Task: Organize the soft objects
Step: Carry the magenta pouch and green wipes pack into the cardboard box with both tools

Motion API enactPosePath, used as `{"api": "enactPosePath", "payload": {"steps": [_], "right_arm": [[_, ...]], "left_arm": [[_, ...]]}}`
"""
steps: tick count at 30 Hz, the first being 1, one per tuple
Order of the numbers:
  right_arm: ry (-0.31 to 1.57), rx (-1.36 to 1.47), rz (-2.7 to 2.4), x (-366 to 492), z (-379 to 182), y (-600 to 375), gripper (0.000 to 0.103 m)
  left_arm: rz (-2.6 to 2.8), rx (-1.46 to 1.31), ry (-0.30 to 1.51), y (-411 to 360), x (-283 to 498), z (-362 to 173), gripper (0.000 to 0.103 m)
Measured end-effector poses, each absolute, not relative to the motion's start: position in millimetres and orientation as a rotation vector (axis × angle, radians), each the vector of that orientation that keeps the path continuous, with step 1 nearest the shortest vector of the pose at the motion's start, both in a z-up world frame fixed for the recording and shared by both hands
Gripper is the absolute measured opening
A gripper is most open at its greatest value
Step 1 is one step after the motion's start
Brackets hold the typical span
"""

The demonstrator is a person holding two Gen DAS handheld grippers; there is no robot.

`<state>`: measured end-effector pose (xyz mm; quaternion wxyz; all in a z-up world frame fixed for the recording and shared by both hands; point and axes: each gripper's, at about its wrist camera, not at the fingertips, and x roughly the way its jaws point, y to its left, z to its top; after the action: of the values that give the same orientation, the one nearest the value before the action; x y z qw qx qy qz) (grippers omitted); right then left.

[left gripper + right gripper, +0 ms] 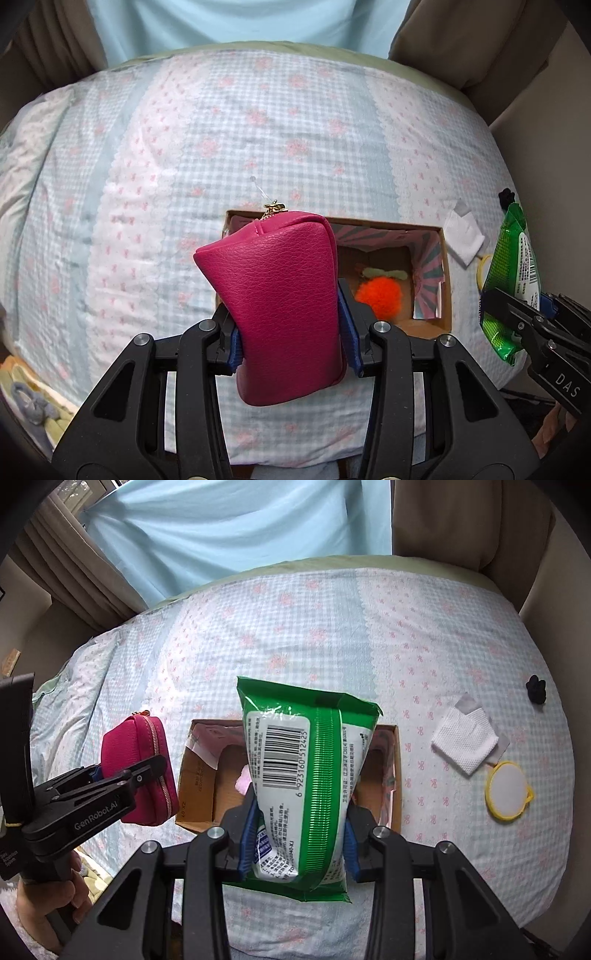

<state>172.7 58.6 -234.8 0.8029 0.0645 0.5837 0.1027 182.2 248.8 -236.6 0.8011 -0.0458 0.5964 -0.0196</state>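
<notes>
"GenRobot.AI" on left tongs (pixel 96 771); "6 923160 512425" on green pack (pixel 299 775).

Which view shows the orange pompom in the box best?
The left wrist view: the orange pompom lies in plain sight on the floor of the box. In the right wrist view the green pack covers the box's middle, so the pompom cannot be seen.
</notes>
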Motion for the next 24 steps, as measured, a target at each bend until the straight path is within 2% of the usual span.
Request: {"api": "enactPosePath", "payload": {"steps": [12,22,23,24], "right_arm": [[1.494,0.164,0.302,214,-328,89,0.035],[1.665,0.188,0.379,257,-383,95,0.035],[1.669,0.188,0.379,261,-386,95,0.035],[1.667,0.198,0.379,265,-389,94,0.037]], "left_arm": [[-0.129,-0.041,1.508,247,203,-338,0.038],[-0.181,0.025,1.592,232,220,-378,0.039],[-0.188,0.026,1.596,231,222,-380,0.044],[-0.196,0.029,1.595,230,224,-381,0.058]]}}
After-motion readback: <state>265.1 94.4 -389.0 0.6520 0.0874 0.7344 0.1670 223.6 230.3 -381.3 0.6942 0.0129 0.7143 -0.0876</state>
